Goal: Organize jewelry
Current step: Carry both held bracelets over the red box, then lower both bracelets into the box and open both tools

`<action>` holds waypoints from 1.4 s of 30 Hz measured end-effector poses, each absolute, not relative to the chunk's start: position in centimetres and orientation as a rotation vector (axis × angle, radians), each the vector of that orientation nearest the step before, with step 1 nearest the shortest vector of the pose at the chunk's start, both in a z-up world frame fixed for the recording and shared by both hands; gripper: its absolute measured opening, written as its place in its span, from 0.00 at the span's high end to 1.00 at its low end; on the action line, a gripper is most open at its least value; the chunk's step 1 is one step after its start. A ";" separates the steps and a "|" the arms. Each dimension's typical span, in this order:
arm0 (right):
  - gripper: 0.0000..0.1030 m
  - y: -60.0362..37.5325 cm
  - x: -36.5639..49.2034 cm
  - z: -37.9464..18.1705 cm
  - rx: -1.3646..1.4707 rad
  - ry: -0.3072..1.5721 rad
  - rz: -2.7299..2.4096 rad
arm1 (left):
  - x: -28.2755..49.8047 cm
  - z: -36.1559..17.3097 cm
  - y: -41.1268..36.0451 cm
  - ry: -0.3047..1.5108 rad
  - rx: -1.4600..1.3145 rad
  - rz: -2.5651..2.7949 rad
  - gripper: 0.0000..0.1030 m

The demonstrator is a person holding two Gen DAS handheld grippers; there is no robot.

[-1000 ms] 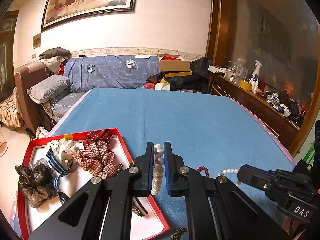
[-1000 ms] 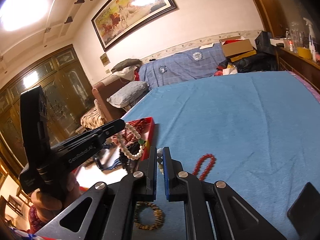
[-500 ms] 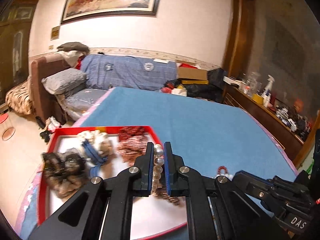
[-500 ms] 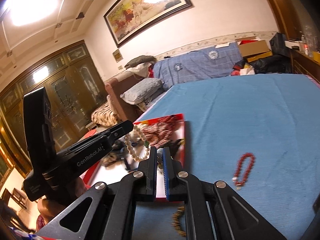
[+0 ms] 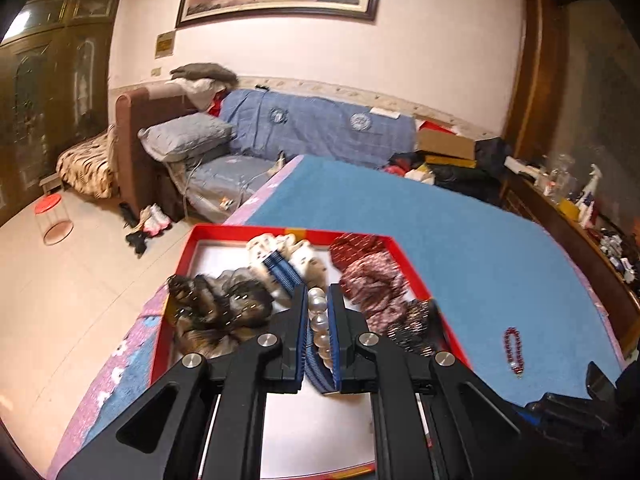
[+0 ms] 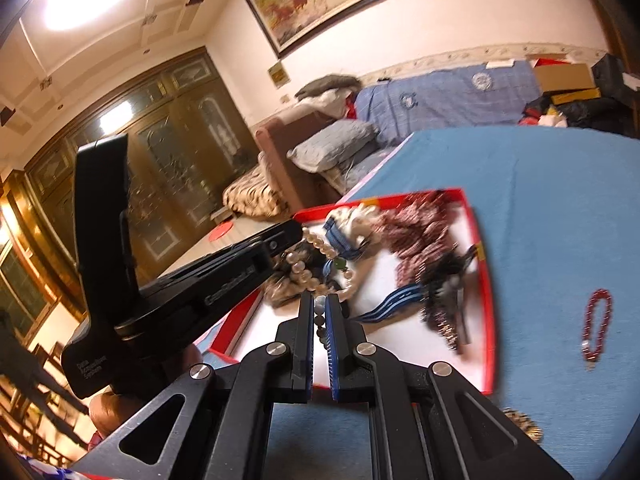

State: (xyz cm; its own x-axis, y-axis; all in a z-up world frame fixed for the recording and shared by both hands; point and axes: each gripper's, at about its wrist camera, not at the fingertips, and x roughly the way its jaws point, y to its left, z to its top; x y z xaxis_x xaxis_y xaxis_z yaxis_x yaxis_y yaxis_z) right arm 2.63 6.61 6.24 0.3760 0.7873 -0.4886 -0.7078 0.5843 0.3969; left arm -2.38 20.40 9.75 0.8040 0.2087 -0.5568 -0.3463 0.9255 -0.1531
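Observation:
My left gripper (image 5: 318,300) is shut on a white pearl necklace (image 5: 320,326) and holds it above the red-rimmed tray (image 5: 416,268). In the right wrist view the necklace (image 6: 310,254) hangs from the left gripper (image 6: 298,232) over the tray (image 6: 486,300), and its lower end sits between the fingers of my right gripper (image 6: 319,300), which is shut on it. A red bead bracelet (image 5: 513,348) lies on the blue cloth right of the tray; it also shows in the right wrist view (image 6: 597,322).
The tray holds several fabric scrunchies (image 5: 372,280) and dark hair pieces (image 5: 216,312). A brownish bracelet (image 6: 524,426) lies on the blue cloth near the tray's front. The table's left edge (image 5: 132,348) drops to the floor. A sofa (image 5: 316,128) stands behind.
Both grippers have moved left together with the pearl necklace, from over the blue cloth to over the tray. The red bracelet now lies farther right in both views.

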 end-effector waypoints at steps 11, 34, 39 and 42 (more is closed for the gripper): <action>0.93 6.2 4.6 3.9 0.113 0.767 0.890 | -0.9 7.6 21.2 0.668 -0.243 0.355 0.91; 0.93 5.3 5.4 3.3 0.121 0.801 0.817 | 0.7 5.6 21.7 0.764 -0.228 0.421 0.91; 0.93 5.2 5.4 3.4 0.120 0.803 0.819 | 0.7 5.4 21.3 0.771 -0.203 0.423 0.91; 0.93 5.2 5.3 3.4 0.114 0.802 0.818 | 0.8 5.2 20.9 0.777 -0.184 0.425 0.91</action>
State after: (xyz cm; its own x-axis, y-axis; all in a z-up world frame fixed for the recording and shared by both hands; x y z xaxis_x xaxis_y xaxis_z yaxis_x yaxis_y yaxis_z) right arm 5.25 5.20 3.45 0.4134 0.6897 -0.5944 -0.6076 0.6952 0.3841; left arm 0.84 20.94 5.22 0.6334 0.3028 -0.7121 -0.4365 0.8997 -0.0057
